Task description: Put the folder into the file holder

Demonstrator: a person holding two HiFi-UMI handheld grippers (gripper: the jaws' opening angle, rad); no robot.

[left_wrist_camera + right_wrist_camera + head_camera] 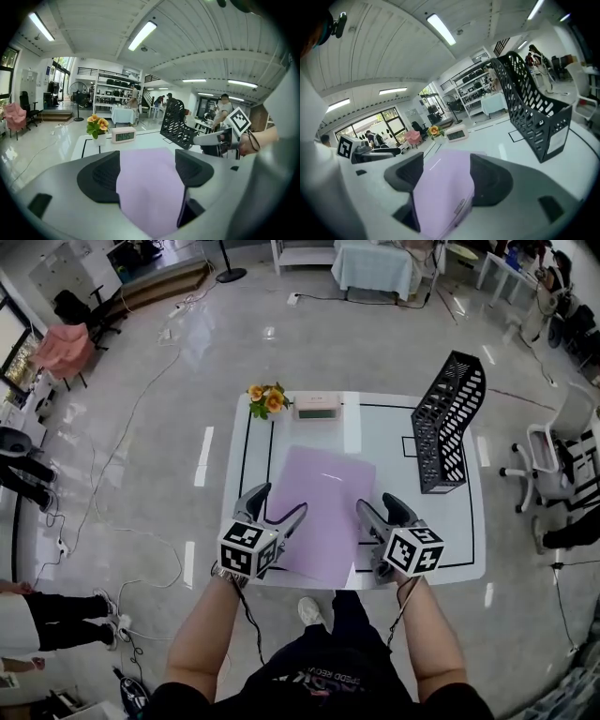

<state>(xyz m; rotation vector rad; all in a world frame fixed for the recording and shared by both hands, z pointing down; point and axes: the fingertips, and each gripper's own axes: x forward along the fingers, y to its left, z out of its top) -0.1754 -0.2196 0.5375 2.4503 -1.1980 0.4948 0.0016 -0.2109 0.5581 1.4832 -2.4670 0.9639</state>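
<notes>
Head view: the purple folder (323, 512) lies flat on the near half of the table (375, 427), with the file holder (448, 423) at the far right. Left gripper view: the left gripper (147, 164) is open and the folder lies between its jaws. Right gripper view: the right gripper (445, 173) is wide open, likewise.

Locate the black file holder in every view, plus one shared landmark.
Head view: file holder on the right side of the table.
Left gripper view: file holder right of centre, beyond the folder.
Right gripper view: file holder large, upper right.
Shared landmark: the clock beside the flowers.
</notes>
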